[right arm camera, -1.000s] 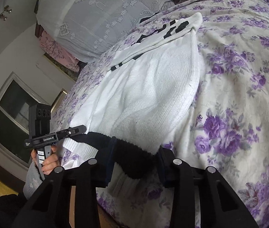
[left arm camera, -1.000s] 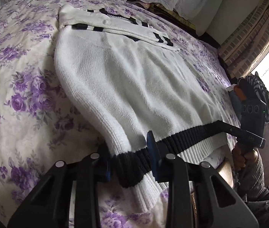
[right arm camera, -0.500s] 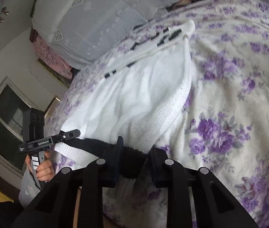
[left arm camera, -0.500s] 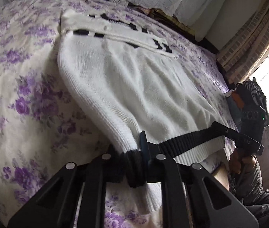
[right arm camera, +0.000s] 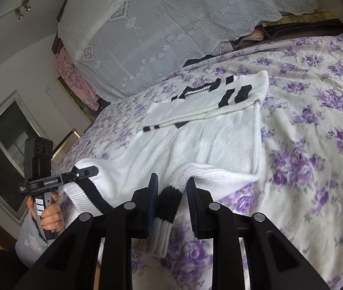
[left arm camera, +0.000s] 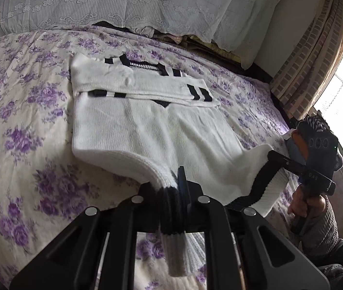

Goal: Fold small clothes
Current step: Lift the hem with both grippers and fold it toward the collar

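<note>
A white knit sweater point(left arm camera: 147, 130) with black stripes lies flat on the bed, its sleeves folded across the chest. My left gripper point(left arm camera: 171, 186) is shut on one corner of the black-banded hem, and the ribbed edge hangs down between its fingers. My right gripper point(right arm camera: 170, 193) is shut on the other hem corner, with the black band bunched between its pads. Each view shows the other tool: the right gripper point(left arm camera: 274, 157) at the far hem corner, the left gripper point(right arm camera: 86, 172) likewise. The hem hangs lifted off the sheet while the sweater point(right arm camera: 207, 140) body still rests on it.
The bed carries a cream sheet point(left arm camera: 26, 120) with purple flowers. Lace-covered bedding point(left arm camera: 147, 4) is piled along the head end. A checked curtain point(left arm camera: 311, 67) and a bright window stand to one side, a dark window point(right arm camera: 2, 157) to the other. A person's hand point(right arm camera: 50, 212) holds each tool's handle.
Both grippers closed on the black hem band, then rose, lifting the hem off the sheet. The hem now sags between the two grips.
</note>
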### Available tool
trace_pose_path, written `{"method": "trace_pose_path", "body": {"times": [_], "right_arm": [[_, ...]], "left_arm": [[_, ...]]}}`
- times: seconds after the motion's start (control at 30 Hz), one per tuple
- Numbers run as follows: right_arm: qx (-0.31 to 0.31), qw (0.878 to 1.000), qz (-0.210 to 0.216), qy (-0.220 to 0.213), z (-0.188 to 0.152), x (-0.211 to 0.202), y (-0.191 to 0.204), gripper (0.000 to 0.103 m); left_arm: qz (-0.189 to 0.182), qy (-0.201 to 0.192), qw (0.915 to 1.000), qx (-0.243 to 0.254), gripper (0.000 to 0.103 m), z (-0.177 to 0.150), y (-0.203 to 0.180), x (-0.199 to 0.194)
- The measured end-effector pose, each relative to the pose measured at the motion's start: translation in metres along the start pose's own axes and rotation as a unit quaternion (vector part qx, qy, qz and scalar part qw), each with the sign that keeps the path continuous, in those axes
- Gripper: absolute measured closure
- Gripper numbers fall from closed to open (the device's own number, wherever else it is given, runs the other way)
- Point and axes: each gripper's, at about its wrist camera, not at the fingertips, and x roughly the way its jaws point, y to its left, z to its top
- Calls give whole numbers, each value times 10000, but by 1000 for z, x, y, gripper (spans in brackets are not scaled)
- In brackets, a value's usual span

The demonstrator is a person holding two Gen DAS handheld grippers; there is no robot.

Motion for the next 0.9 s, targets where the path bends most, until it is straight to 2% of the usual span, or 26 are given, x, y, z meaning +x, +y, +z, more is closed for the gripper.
{"method": "trace_pose_path", "body": {"times": [0.27, 0.67, 0.9], "right_arm": [[-260, 9990, -139, -342, 42, 13, 6, 79], [61, 9971, -247, -718, 101, 51, -22, 79], [302, 9954, -292, -856, 132, 82, -47, 79]], "left_arm": [[167, -210, 9996, -39, 92, 43, 9, 8], [472, -482, 9977, -45, 92, 110, 21, 31], [620, -488, 9967, -166, 92, 144, 40, 57]]}}
